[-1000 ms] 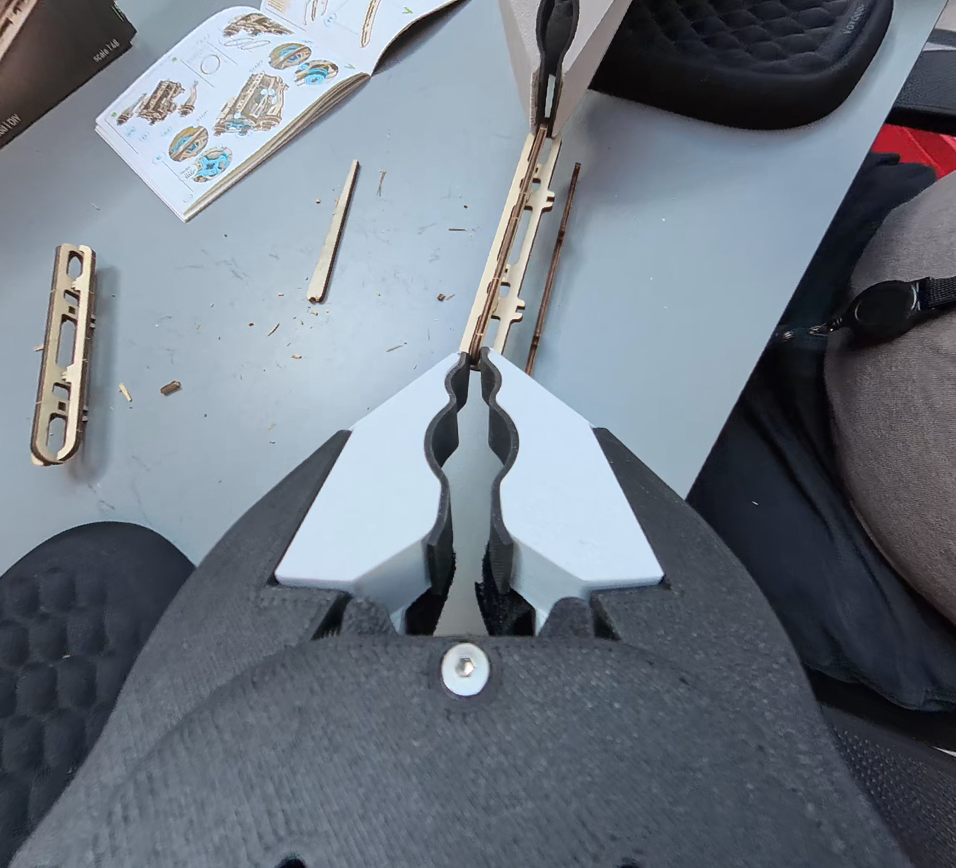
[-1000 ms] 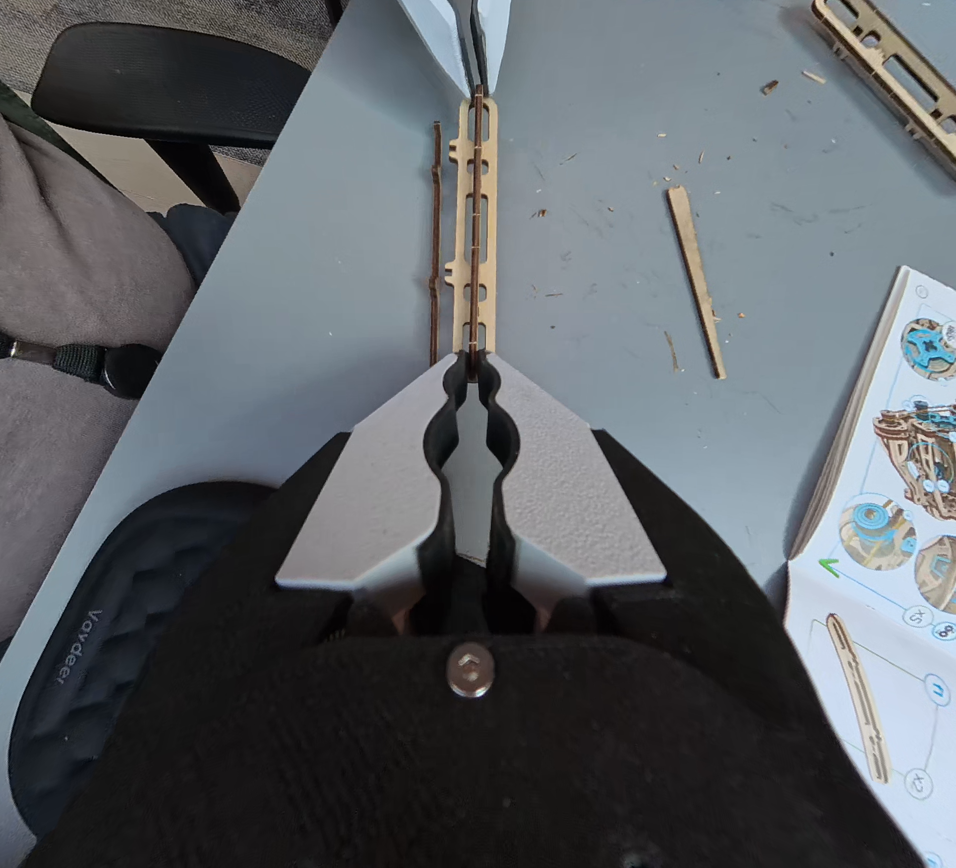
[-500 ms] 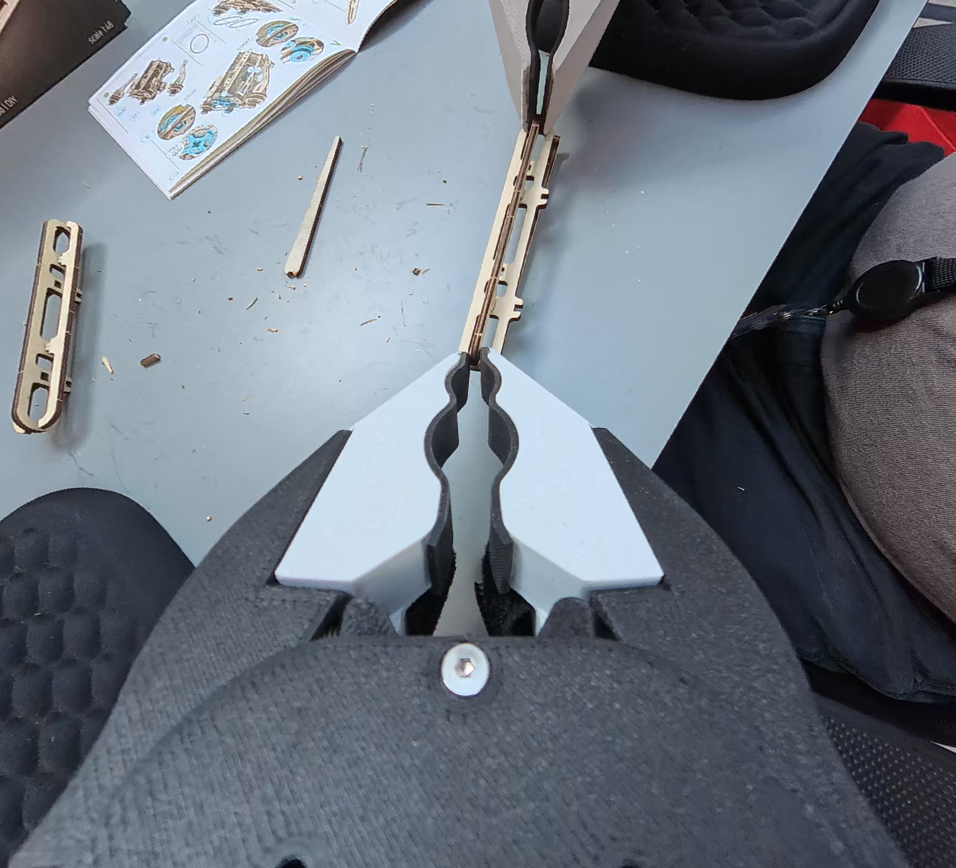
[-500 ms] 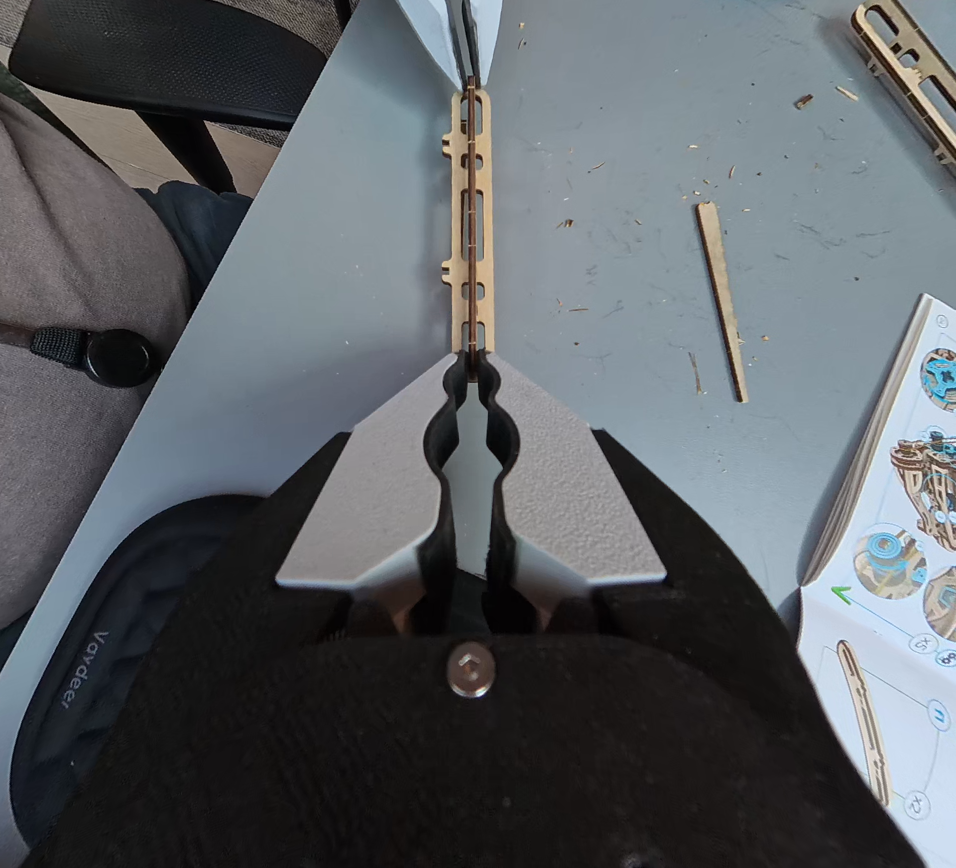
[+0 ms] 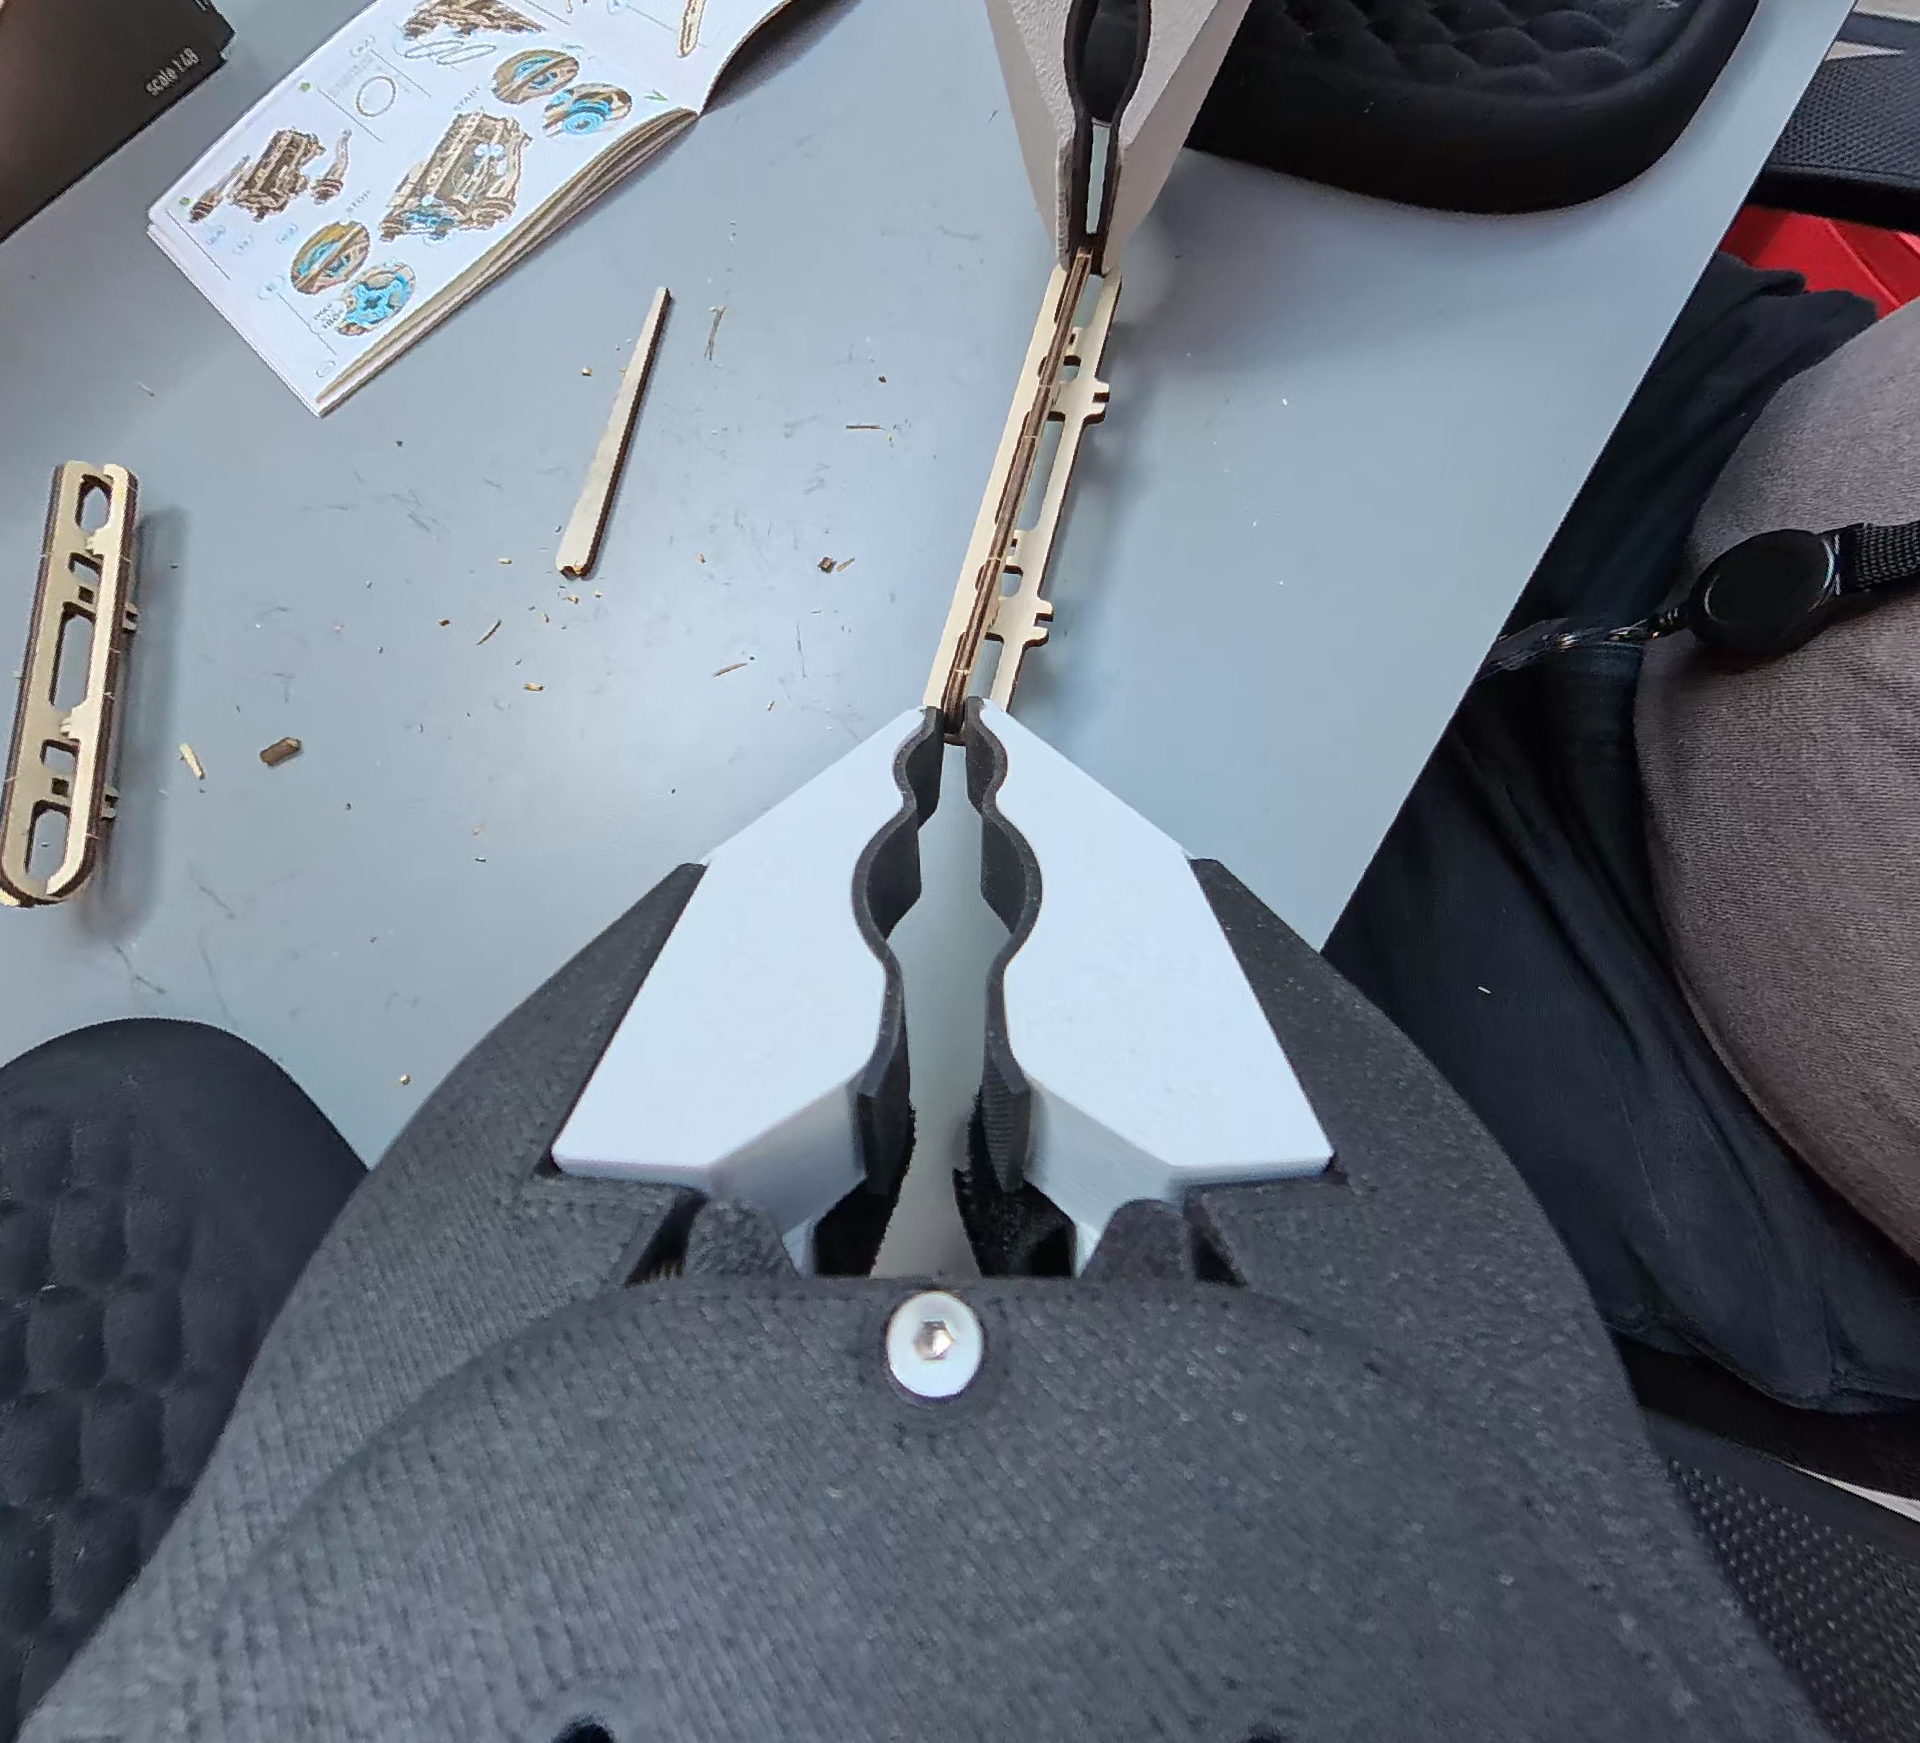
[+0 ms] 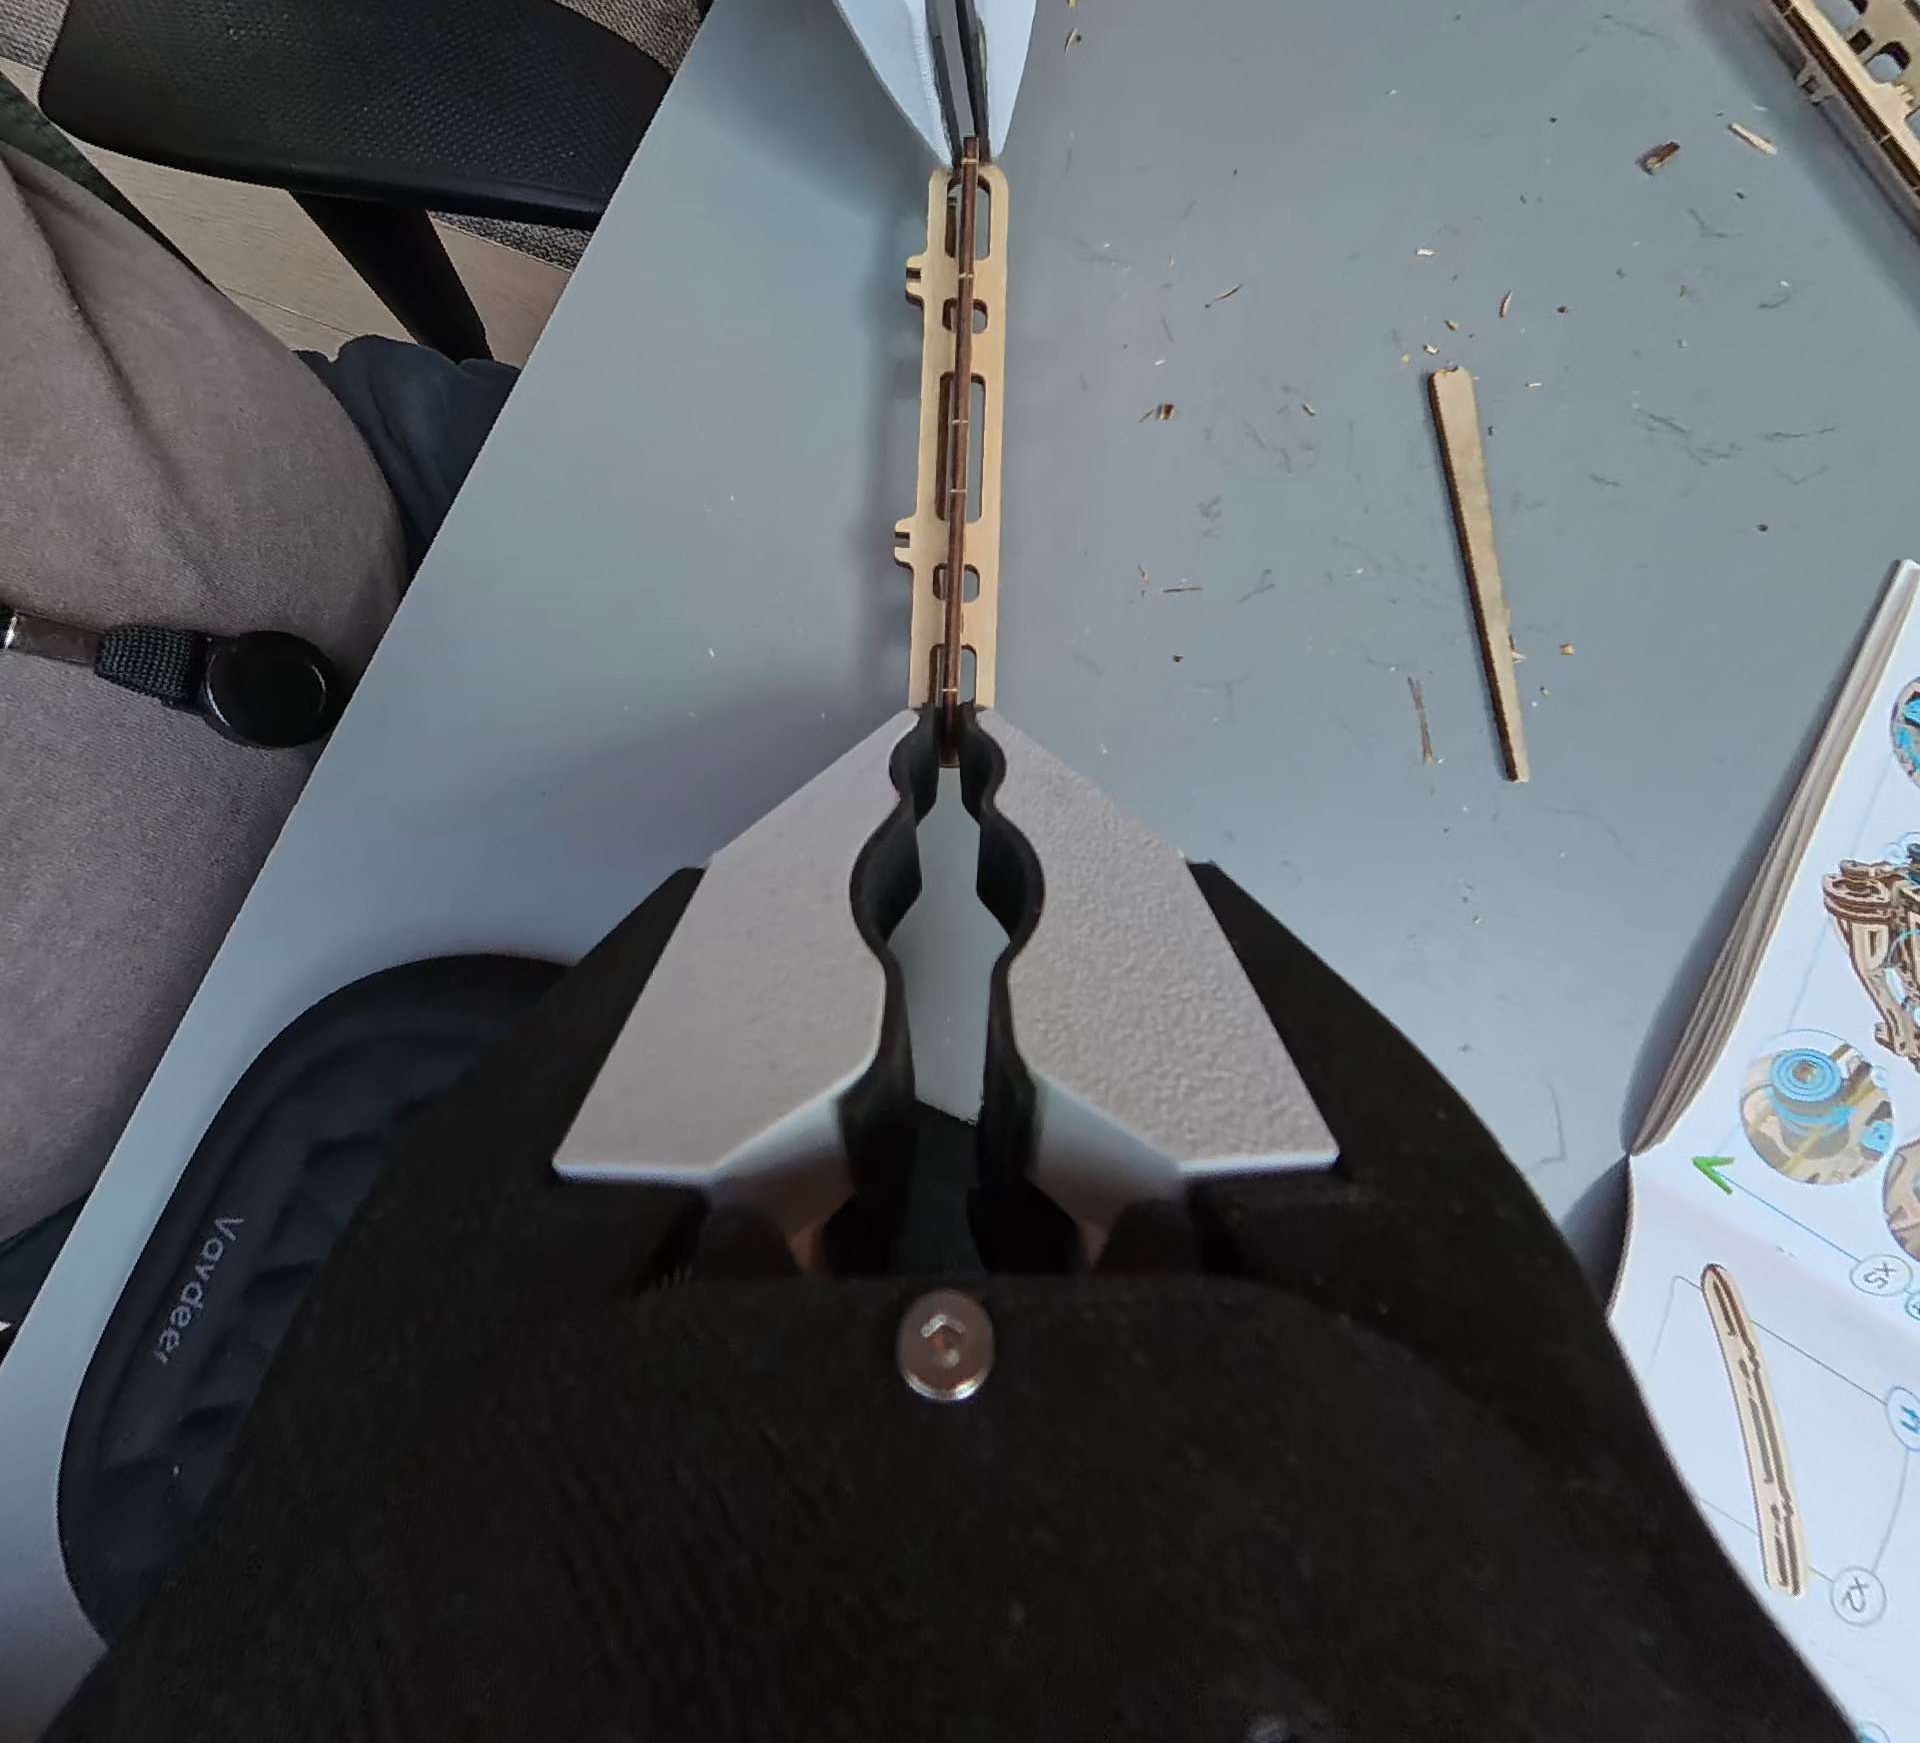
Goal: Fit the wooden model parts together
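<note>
A long slotted wooden strip (image 5: pixel 1023 498) hangs in the air above the grey table (image 5: pixel 1299 467), with a second thin wooden piece set edge-on along it. My left gripper (image 5: pixel 948 725) is shut on its near end. My right gripper (image 5: pixel 1089 244) is shut on its far end. In the right wrist view the same strip (image 6: pixel 987 446) runs from my right gripper (image 6: pixel 951 729) up to my left gripper (image 6: pixel 966 150). A finished slotted wooden part (image 5: pixel 68 675) lies on the table at the left; it also shows in the right wrist view (image 6: pixel 1849 62).
A thin wooden sliver (image 5: pixel 613 436) and wood crumbs lie on the table. An open instruction booklet (image 5: pixel 468 135) lies beyond it. Black wrist rests (image 5: pixel 1455 10) (image 5: pixel 125 1278) sit at both ends. A person's lap with a black badge reel (image 5: pixel 1756 597) is past the table's right edge. My right fingertips sit around 11 cm from my left ones.
Both grippers have shifted slightly together with the strip still held between them. The thin dark line that showed beside the strip one second ago is out of sight.
</note>
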{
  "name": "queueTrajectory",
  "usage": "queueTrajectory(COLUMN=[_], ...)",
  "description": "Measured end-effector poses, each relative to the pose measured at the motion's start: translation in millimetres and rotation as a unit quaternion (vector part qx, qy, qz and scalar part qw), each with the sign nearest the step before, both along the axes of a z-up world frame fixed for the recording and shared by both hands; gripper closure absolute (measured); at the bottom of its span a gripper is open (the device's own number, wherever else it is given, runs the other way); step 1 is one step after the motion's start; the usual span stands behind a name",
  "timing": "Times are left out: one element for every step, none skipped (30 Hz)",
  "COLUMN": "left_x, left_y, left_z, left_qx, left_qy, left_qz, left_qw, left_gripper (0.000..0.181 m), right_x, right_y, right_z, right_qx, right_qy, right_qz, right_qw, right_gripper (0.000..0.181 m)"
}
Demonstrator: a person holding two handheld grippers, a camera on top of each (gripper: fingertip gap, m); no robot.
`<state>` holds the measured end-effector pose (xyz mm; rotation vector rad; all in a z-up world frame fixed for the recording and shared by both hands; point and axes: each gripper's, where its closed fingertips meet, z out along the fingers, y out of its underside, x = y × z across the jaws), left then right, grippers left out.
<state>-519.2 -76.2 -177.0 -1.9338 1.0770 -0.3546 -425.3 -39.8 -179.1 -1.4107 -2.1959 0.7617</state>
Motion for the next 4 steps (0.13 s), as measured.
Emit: queueTrajectory(left_x=[-0.3,-0.6,-1.1,-2.1], left_y=[-0.3,-0.4,-0.2,0.5], left_z=[0.3,0.6,0.8,0.6], left_qx=[0.0,0.0,0.001,0.001], left_qy=[-0.001,-0.002,-0.002,0.001], left_qz=[0.0,0.0,0.001,0.003], left_qw=[1.0,1.0,1.0,1.0], left_gripper=[0.18,0.18,0.18,0.18], right_x=[-0.3,-0.7,-1.2,-2.3], right_y=[-0.6,-0.6,-0.3,0.7], right_z=[0.9,1.9,3.2,4.5], right_qx=[0.0,0.002,0.003,0.004], right_qy=[0.002,0.005,0.008,0.012], right_qz=[0.001,0.001,0.002,0.003], right_qw=[1.0,1.0,1.0,1.0], right_gripper=[0.18,0.18,0.18,0.18])
